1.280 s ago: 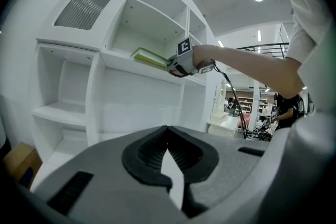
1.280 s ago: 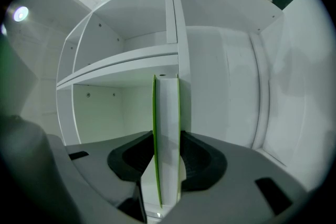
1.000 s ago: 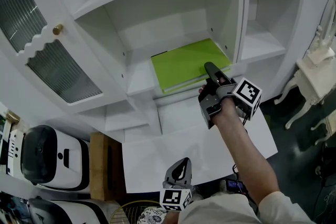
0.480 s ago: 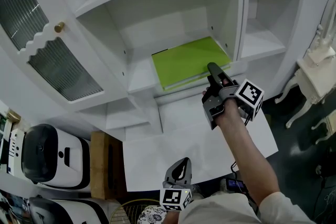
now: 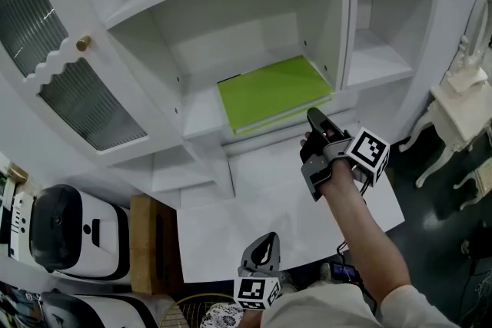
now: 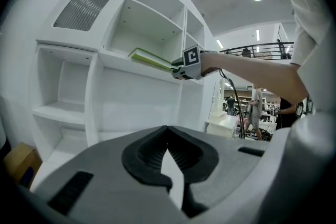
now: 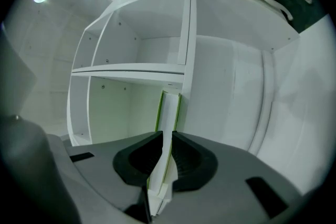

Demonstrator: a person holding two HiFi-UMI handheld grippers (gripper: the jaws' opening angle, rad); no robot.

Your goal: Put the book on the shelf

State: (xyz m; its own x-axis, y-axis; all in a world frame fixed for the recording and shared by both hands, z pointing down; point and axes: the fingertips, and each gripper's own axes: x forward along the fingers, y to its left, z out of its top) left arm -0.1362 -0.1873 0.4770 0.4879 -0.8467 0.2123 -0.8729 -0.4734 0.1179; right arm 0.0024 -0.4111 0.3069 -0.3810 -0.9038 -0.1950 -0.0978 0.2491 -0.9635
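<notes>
Closing the right hand-held gripper (image 5: 314, 117) to a narrow, empty gap just beside the book (image 5: 273, 92), flat on the shelf (image 5: 201, 116); could catch its front edge and drag it off.

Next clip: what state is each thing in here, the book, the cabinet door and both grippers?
Book: closed, lying flat on the shelf.
Cabinet door: swung open.
Right gripper: fingers closing, just in front of the book's edge, not pressing on it.
Left gripper: fingers shut, nothing between them, held low.
</notes>
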